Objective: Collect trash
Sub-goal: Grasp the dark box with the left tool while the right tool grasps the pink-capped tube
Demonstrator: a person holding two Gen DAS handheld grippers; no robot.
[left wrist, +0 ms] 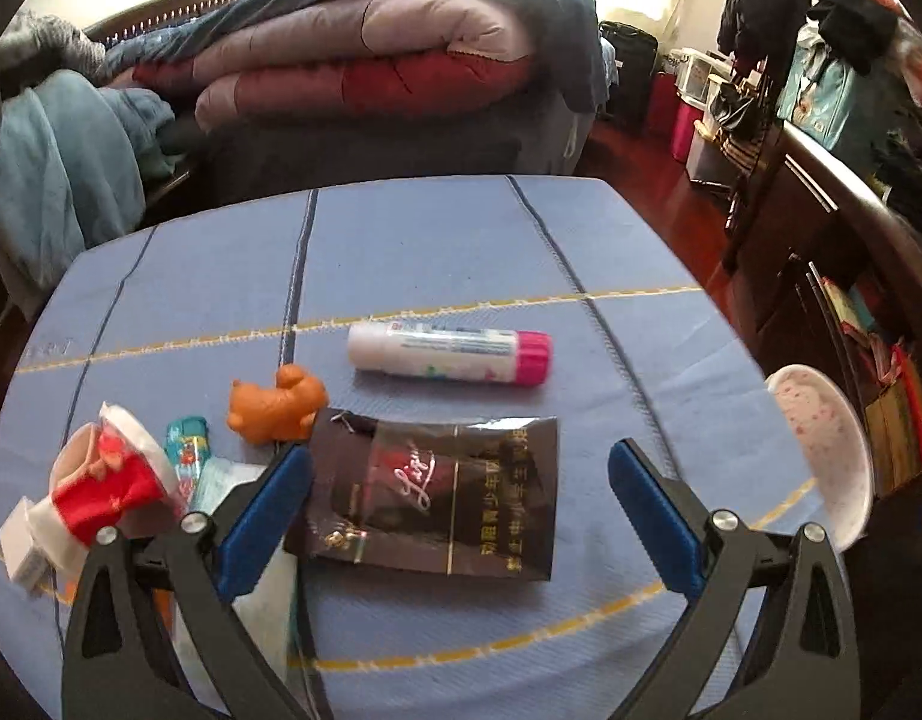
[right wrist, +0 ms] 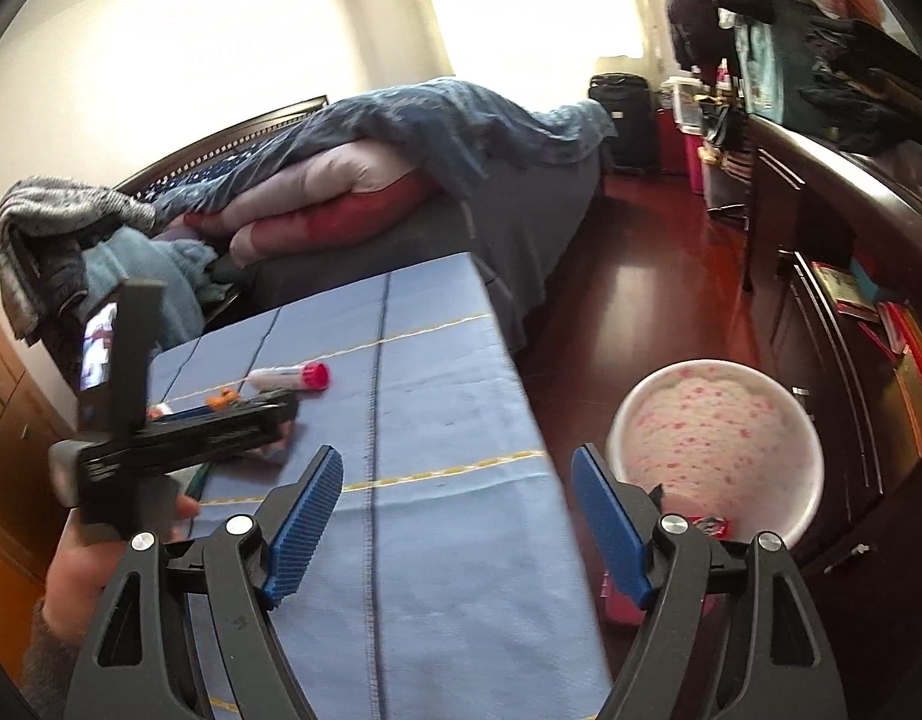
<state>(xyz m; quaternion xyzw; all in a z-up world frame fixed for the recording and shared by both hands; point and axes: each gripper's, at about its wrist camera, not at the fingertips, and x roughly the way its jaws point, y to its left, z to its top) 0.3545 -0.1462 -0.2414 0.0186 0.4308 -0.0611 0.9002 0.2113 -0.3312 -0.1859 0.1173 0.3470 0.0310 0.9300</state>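
Left wrist view: left gripper (left wrist: 461,468) spread wide, nothing in it, hovering over the blue-clothed table (left wrist: 437,252). Dark foil wrapper (left wrist: 443,492) lies flat right between the fingers, a bit nearer the left finger. Looks empty, thin, crinkly, very light, probably slippery; lying flat it gives no edge to pinch from above, so best bet is to take the torn, slightly raised top-left corner or a side edge, and pinch firmly so it doesn't slide out. Ahead of the tips: white tube with pink cap (left wrist: 449,353), rigid, would roll. Ahead-left: orange toy bear (left wrist: 278,402), likely not trash. Left of the left finger: red-and-white cup scrap (left wrist: 110,480), teal candy wrapper (left wrist: 188,450), white tissue under the finger, all soft and light. Far right, off the table edge: speckled white bin (left wrist: 832,450).

Right wrist view: right gripper (right wrist: 458,510) also wide apart and empty, held above the table's right edge. Bin (right wrist: 718,450) sits on the floor just right of the right finger; a red-black wrapper shows at its near rim. Left gripper seen off to the left, low over the table; tube (right wrist: 290,377) ahead-left.
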